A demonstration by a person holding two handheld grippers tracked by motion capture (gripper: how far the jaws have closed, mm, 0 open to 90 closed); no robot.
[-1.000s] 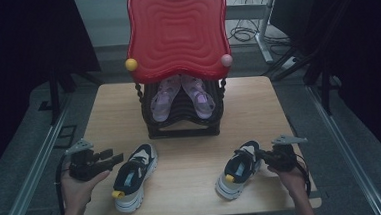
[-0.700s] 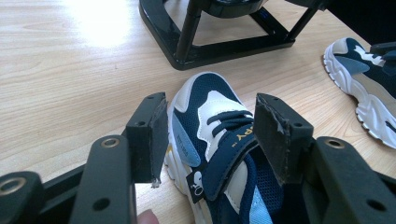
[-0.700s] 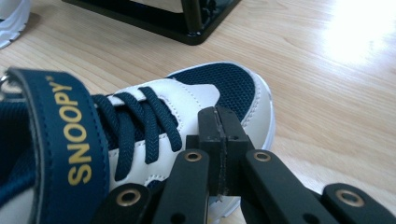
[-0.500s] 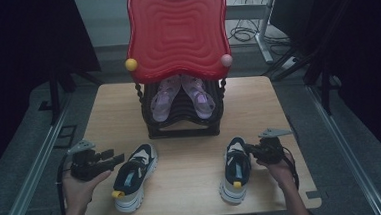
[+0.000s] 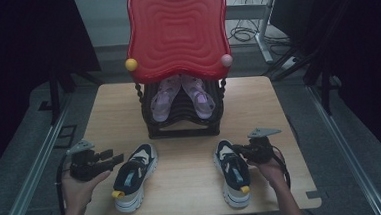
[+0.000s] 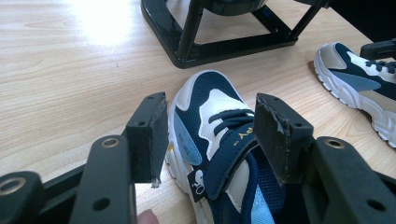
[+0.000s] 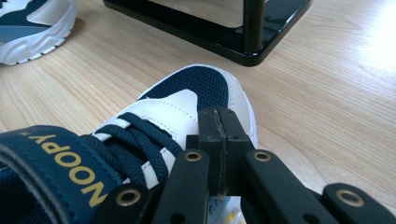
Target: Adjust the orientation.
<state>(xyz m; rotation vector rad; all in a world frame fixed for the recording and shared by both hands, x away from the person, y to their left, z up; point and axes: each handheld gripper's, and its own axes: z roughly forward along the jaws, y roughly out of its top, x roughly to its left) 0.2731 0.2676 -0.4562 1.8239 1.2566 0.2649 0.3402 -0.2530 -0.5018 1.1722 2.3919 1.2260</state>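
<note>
Spread wide, the fingers (image 6: 152, 135) of the left gripper (image 5: 112, 159) sit on either side of the left sneaker (image 5: 134, 175), one pad by its outer side and the other over the strap, gripping nothing that I can see. That shoe lies on the wooden table (image 5: 104, 118) at the person's left, toe angled toward the black rack (image 5: 184, 125).

Over on the right, the right gripper (image 5: 237, 148) has its pads pressed flat together against the side of the right sneaker (image 5: 232, 172); from the right gripper view they seem to nip the edge of the upper beside the laces, though I cannot tell how much material is caught. The navy strap there reads "NOOPY" in gold letters. This shoe stands well apart from its mate, toe pointing at the rack too.

On the rack, a pair of pink sandals (image 5: 182, 97) leans under a big red wavy panel (image 5: 177, 30), with a yellow ball (image 5: 131, 64) and a pink ball (image 5: 226, 60) at its lower corners.
</note>
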